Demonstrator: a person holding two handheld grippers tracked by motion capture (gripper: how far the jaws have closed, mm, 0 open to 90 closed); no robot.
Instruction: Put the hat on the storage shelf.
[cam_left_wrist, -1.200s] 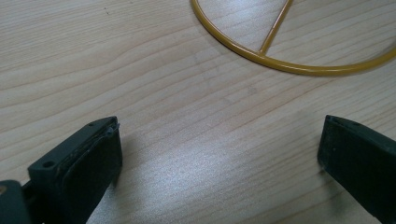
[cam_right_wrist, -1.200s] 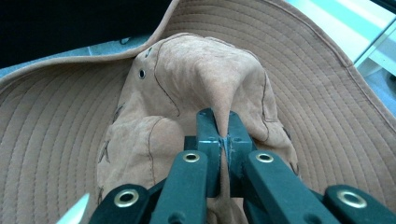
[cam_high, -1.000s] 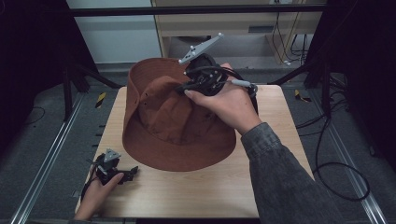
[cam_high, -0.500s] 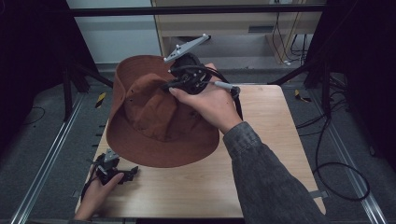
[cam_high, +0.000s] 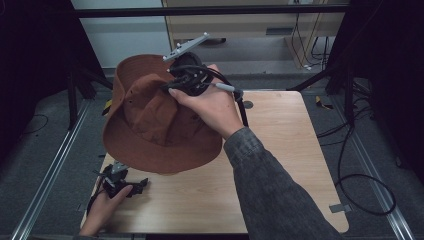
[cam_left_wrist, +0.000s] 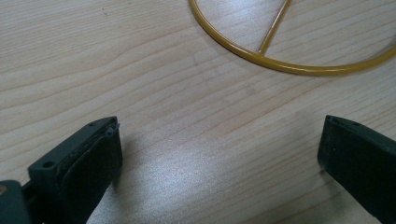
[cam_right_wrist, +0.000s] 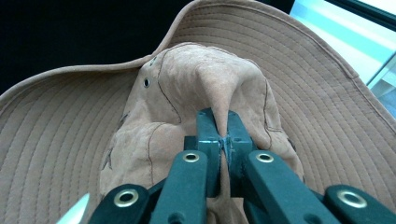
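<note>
A: Pinching a fold of the hat's (cam_right_wrist: 205, 88) crown, the right tongs (cam_right_wrist: 223, 140) are closed tight on the cloth and hold the hat (cam_high: 150, 120) in the air over the far left of the surface (cam_high: 280, 150), brim tilted toward the camera.

B: Why the crown?

A: Likely because it bunches into a ridge that thin jaws can bite; the wide brim would flop.

B: And the left tongs (cam_left_wrist: 219, 154)?

A: Jaws wide apart, nothing between them, resting at the near left corner, seemingly waiting.

B: Anything in the way?

A: A yellow ring (cam_left_wrist: 289, 65) with a spoke lies just ahead of them. A cable (cam_high: 240, 102) trails from the right tongs.
</note>
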